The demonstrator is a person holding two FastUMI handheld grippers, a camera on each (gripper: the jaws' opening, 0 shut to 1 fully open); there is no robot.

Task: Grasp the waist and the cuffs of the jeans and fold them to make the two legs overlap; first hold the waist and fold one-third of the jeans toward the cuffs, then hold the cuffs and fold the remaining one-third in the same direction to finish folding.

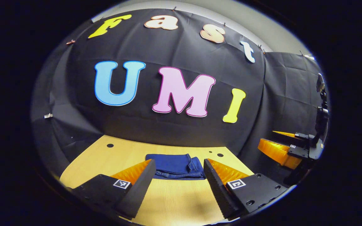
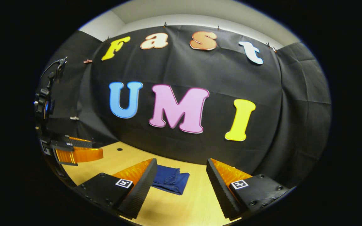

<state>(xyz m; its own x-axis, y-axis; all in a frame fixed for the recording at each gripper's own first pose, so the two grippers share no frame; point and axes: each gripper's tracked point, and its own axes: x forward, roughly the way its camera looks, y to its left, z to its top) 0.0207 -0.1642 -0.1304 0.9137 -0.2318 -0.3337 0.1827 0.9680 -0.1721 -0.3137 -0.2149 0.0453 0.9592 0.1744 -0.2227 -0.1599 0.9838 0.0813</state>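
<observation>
Dark blue jeans lie folded into a compact stack on the wooden table, close to the black back wall. In the left gripper view my left gripper hovers above the table in front of the stack, open, nothing between its fingers. The right gripper appears at that view's right edge, raised off the table. In the right gripper view the folded jeans sit a little left of centre, and my right gripper is open and apart from them. The left gripper hangs at the far left there.
The table's far edge meets the black cloth wall just behind the jeans. Small round holes dot the tabletop near its back corners. Bare wood stretches between the grippers and the stack.
</observation>
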